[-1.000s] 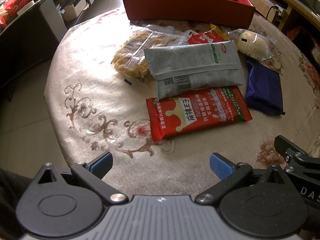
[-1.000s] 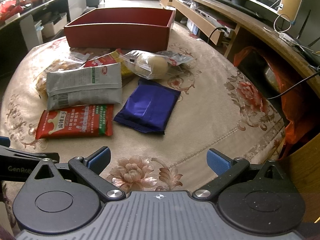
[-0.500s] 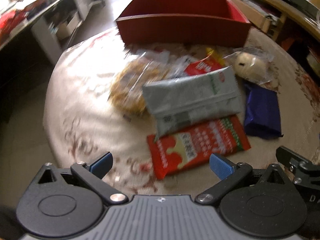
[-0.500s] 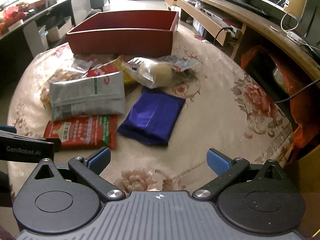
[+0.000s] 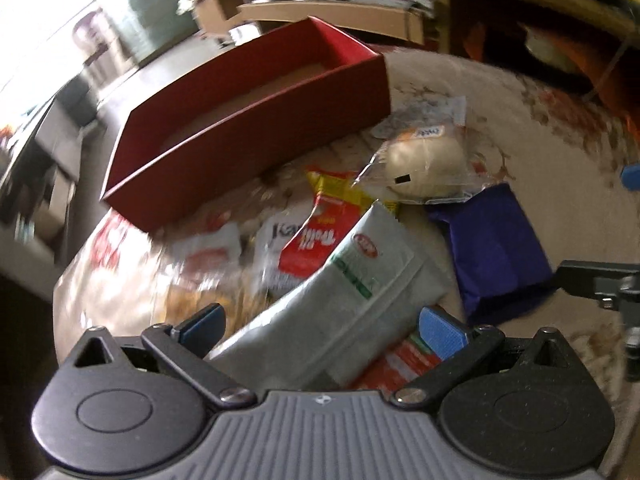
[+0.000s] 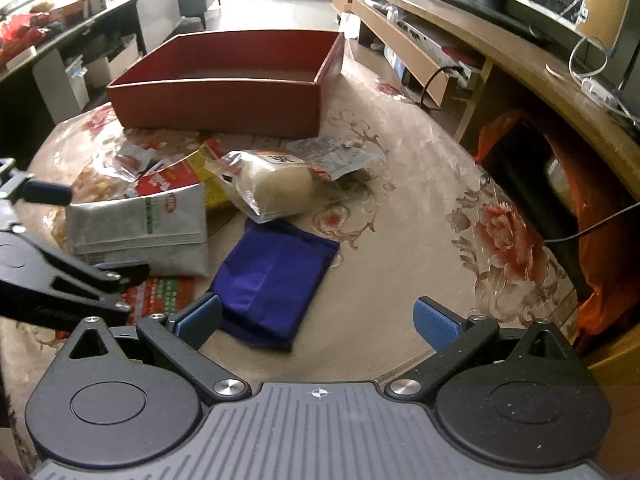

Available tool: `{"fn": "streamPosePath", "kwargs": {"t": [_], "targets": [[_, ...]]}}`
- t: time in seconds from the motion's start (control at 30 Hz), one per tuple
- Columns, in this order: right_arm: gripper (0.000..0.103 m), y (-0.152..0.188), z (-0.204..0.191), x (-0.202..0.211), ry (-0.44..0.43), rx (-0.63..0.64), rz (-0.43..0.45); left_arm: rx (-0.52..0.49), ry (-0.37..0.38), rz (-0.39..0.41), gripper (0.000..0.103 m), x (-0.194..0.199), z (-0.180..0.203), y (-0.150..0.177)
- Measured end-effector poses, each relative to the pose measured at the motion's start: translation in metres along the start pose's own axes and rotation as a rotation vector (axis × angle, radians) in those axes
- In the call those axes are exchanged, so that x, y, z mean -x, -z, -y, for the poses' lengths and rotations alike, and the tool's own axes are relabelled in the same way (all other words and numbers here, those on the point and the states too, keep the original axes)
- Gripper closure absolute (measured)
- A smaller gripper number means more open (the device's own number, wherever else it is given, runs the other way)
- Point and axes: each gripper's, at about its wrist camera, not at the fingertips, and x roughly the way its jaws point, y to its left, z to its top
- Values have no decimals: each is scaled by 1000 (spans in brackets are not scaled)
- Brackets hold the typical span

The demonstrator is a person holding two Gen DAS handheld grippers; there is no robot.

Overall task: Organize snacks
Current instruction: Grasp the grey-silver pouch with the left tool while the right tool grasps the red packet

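Snack packets lie in a heap on the round table in front of an empty red box [image 5: 256, 120] [image 6: 224, 92]. My left gripper [image 5: 322, 324] is open, its jaws on either side of the near end of a grey-green packet [image 5: 352, 304] [image 6: 140, 228]. My right gripper [image 6: 316, 322] is open, low over the table, with a blue packet [image 6: 272, 276] [image 5: 496, 256] just in front of its left finger. A bun in a clear wrapper [image 6: 276, 188] [image 5: 424, 164] and red packets [image 5: 316, 236] [image 6: 160, 296] lie around them.
The table has a beige flowered cloth [image 6: 420, 240]. A wooden TV bench [image 6: 480, 52] runs along the right, with an orange bag [image 6: 592, 240] beside the table. Cabinets [image 6: 80, 40] stand at the left. A bag of yellow snacks [image 5: 192, 300] lies left of the grey-green packet.
My left gripper has swung right and moved forward, so the grey-green packet now lies between its jaws. My right gripper has moved forward towards the blue packet. Both stay open.
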Motion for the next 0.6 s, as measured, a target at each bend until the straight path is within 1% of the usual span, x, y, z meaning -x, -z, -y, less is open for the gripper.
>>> {"fn": "streamPosePath", "kwargs": {"t": [0.07, 0.17, 0.23, 0.3, 0.4, 0.53, 0.6], "targets": [[0, 0, 4, -3, -18, -15, -15, -35, 6, -10, 0, -11, 2, -2], [0, 1, 6, -6, -36, -25, -29, -47, 17, -38, 0, -27, 5, -5], [0, 2, 8, -7, -39, -27, -36, -63, 11, -31, 0, -28, 9, -3], [0, 2, 10, -7, -43, -30, -41, -54, 46, -43, 0, -25, 10, 0], [0, 3, 14, -7, -51, -42, -42, -26, 70, -66, 0, -23, 11, 9], [0, 3, 16, -5, -62, -56, -41, 36, 160, -138, 4, -16, 8, 20], [0, 4, 16, -3, -70, -56, -35, 38, 191, -171, 5, -14, 10, 26]]}}
